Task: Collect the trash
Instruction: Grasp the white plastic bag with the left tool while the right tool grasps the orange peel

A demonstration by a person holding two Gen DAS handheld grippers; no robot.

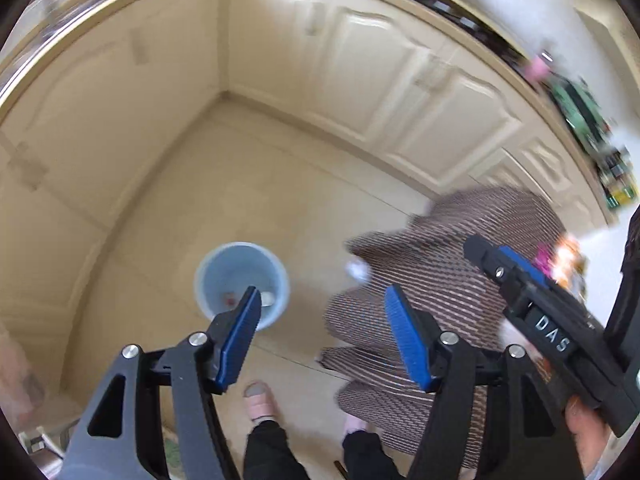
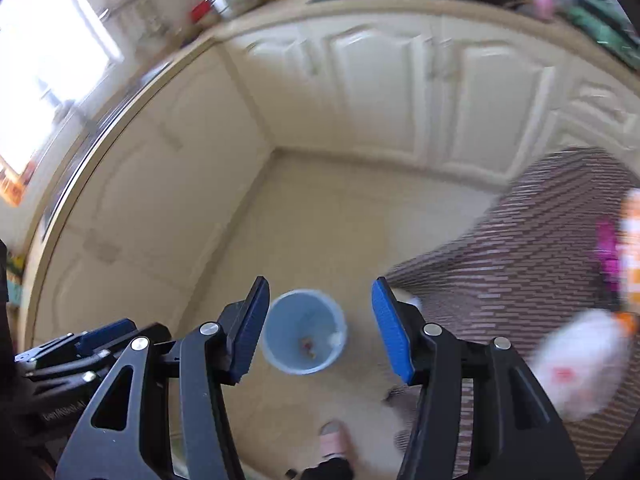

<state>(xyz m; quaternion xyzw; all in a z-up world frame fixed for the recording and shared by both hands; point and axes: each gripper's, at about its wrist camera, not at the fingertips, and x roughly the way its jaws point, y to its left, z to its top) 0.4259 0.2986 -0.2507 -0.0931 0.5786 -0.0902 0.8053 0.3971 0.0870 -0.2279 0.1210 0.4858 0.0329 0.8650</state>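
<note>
Left wrist view: cabinets (image 1: 360,92) wrap the corner, rug (image 1: 452,280) lies on the floor (image 1: 248,184), bin (image 1: 241,282) stands bare on tile for easy drops. Both grippers, left (image 1: 320,336) and right (image 2: 318,326), hang empty with jaws apart, likely ready to grab. White scrap (image 1: 357,270) sits at the rug edge; bits already in bin.

The beige tiled floor (image 2: 320,216) carried a pale blue bin (image 2: 304,332) standing upright near the cabinet corner. A brown striped rug (image 2: 520,248) lay to its right, rumpled into folds. On the rug sat a white bag (image 2: 576,364) (too blurred to identify, possibly plastic).
</note>
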